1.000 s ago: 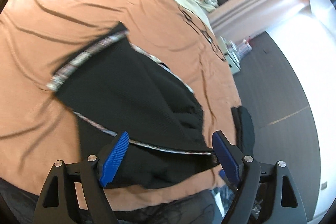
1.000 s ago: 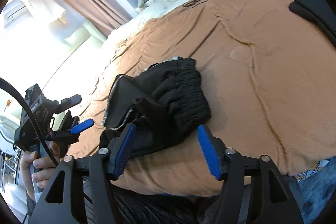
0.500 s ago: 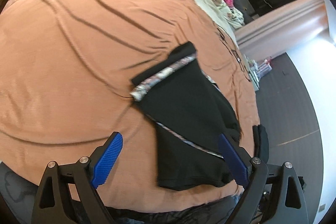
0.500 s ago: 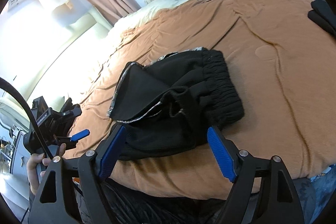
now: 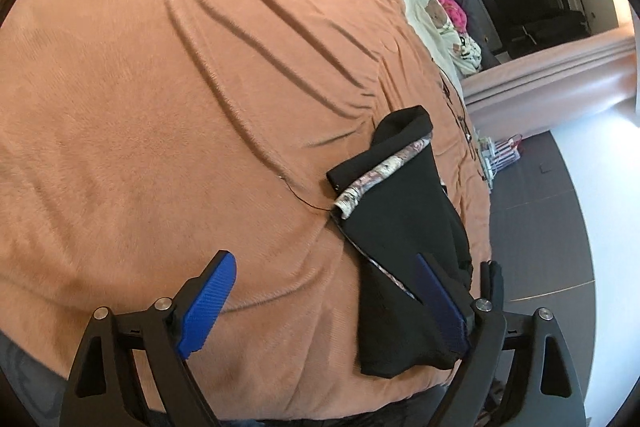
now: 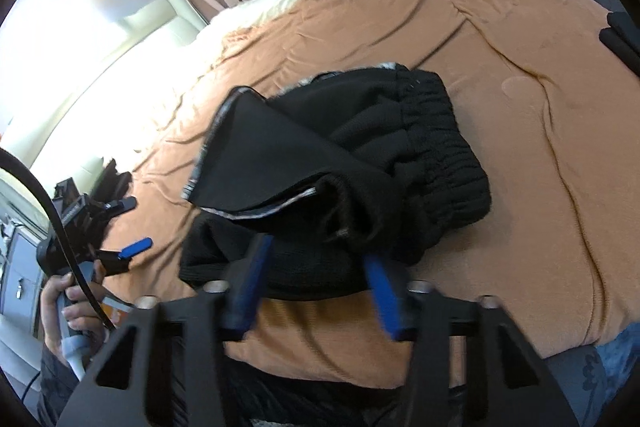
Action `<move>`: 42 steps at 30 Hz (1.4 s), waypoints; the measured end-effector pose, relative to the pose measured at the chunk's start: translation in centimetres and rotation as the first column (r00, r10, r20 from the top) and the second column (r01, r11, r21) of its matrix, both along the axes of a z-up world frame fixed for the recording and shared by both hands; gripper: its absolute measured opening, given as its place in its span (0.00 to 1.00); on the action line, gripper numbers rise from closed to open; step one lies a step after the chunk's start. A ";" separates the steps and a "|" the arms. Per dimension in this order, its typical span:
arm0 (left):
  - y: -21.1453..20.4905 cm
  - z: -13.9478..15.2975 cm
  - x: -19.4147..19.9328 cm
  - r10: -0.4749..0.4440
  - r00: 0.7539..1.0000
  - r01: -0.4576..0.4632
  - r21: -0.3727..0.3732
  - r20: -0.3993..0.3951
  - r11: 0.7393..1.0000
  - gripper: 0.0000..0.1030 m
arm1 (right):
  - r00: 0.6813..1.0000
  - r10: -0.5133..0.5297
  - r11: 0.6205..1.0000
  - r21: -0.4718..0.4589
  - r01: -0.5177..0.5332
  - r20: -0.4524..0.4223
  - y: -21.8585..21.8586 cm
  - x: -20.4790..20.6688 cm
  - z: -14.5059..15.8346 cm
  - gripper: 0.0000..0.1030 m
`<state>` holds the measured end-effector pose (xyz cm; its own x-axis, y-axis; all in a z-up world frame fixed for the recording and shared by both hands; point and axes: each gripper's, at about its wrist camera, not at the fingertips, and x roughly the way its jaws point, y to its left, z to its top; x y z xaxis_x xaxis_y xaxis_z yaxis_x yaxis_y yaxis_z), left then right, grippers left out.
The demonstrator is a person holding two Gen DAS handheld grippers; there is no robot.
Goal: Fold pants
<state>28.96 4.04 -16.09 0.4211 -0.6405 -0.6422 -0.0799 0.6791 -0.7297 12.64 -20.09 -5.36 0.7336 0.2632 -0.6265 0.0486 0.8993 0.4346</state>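
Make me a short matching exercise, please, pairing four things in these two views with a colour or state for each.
Things:
1. pants
2. blanket
3. left gripper
4. right gripper

States:
a. closing at the near edge of the black fabric
b. brownish-orange, creased
c. black, lying bunched
d. wide open, nothing between the pads

Pairs: 1-c, 2-b, 3-d, 4-a

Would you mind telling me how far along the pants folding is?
Partly done: the black pants lie bunched on the orange blanket, one leg loosely turned over. In hand: the right tongs are closing at the near edge; left tongs open. Left: flattening and the final folds.
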 end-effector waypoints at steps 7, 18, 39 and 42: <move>-0.6 -1.6 1.5 -0.023 0.999 0.022 -0.050 -0.029 0.999 0.85 | 0.999 -0.033 0.999 0.016 0.034 -0.029 -0.4 0.0 -0.7 0.10; -3.9 -1.8 2.6 -0.081 0.996 0.080 -0.042 -0.030 0.996 0.76 | 0.999 -0.039 0.998 0.041 0.040 -0.018 -1.9 -0.8 -0.9 0.10; -9.1 -1.3 7.4 -0.285 0.956 0.238 0.398 0.062 0.886 0.26 | 1.000 -0.031 0.999 0.032 0.031 -0.004 -2.2 -1.0 -1.0 0.10; -9.0 -0.5 7.5 -0.296 0.952 0.247 0.376 0.078 0.893 0.13 | 0.999 -0.034 0.999 0.041 0.034 0.004 -2.6 -1.3 -0.8 0.12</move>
